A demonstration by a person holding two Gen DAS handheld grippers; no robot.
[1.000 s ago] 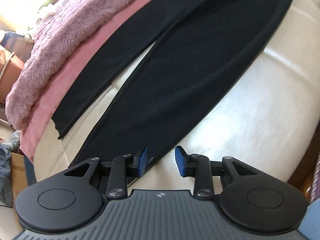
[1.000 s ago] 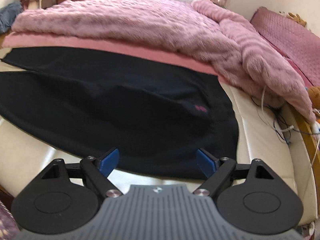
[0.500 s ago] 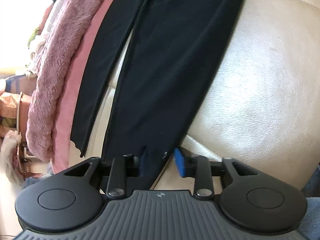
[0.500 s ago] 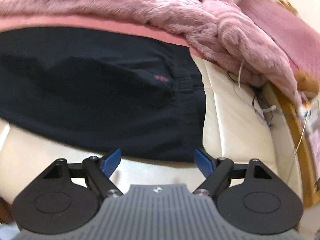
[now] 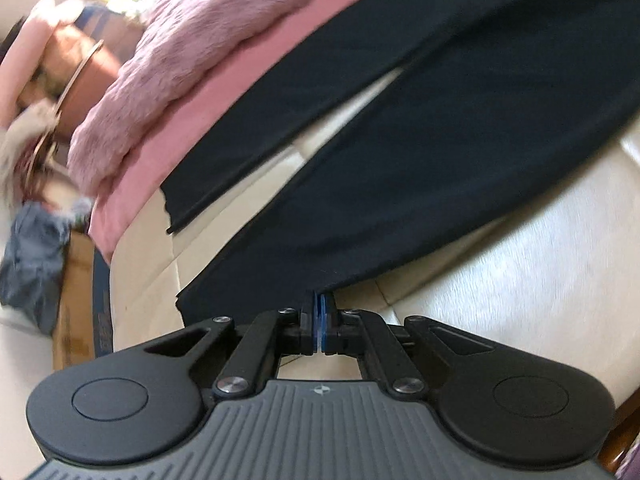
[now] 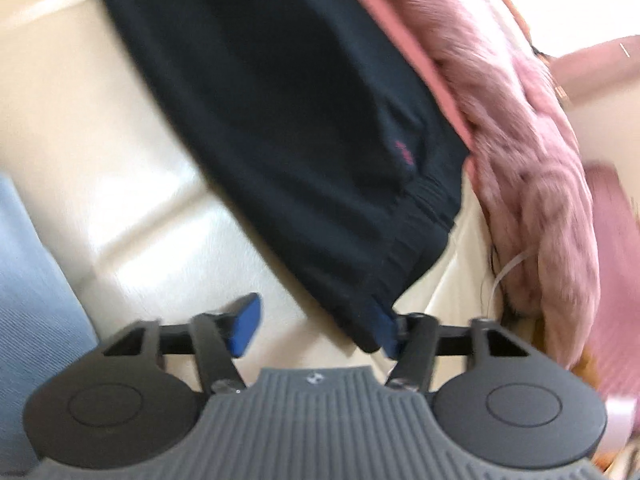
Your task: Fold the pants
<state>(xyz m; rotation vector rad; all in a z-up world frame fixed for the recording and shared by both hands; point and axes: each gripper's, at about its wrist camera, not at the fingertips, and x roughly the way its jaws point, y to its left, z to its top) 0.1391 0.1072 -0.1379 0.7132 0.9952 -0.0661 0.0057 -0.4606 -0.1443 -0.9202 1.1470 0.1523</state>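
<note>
1. Cream cushioned surface [image 5: 520, 272]: carries everything; bare along the near side.
2. Fuzzy pink blanket [image 5: 192, 52] over a pink sheet [image 5: 224, 96]: borders the far edge of the garment and probably limits how far a fold can carry.
3. Black pants [image 5: 440, 152]: spread flat, long axis running from the hems, at the left gripper, to the waistband [image 6: 416, 216], at the right gripper; the legs diverge toward the hems.
4. Left gripper [image 5: 320, 312]: pads pressed together, pinching the near leg's hem corner.
5. Right gripper [image 6: 316, 324]: spread, the waistband corner draped against its right pad, not yet clamped.
</note>
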